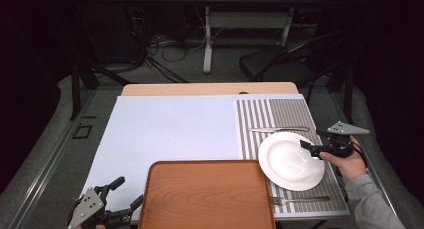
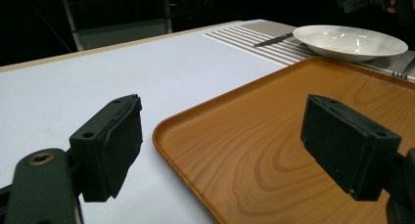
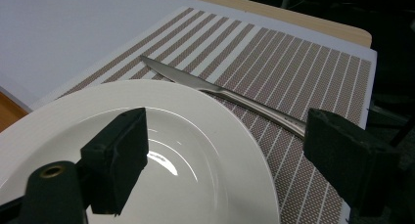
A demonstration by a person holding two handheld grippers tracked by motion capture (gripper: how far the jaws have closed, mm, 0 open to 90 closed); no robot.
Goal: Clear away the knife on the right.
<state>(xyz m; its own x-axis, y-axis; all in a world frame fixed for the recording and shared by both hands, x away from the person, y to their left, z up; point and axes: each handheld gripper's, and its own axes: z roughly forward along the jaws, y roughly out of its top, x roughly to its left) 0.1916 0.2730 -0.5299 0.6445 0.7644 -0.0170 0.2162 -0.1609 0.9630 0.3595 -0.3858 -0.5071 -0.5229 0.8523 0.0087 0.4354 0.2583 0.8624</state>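
A white plate [image 1: 291,160] lies on the striped placemat [image 1: 280,114] at the right of the table. My right gripper [image 1: 310,149] reaches in over the plate's right rim, held by a hand. Its jaws are open, and in the right gripper view one jaw hangs above the plate [image 3: 161,150] and the other beyond its edge, so my right gripper [image 3: 230,160] straddles the rim without touching it. A knife [image 3: 230,94] lies just past the plate. My left gripper [image 1: 127,191] rests open at the front left, beside the wooden tray [image 1: 206,194], with its jaws [image 2: 220,150] either side of the tray's corner.
A fork [image 1: 300,200] lies on the placemat in front of the plate, near the table's front edge. The knife [image 1: 277,130] lies behind the plate. A white mat [image 1: 170,129] covers the left and middle of the table. Chairs and table legs stand beyond the far edge.
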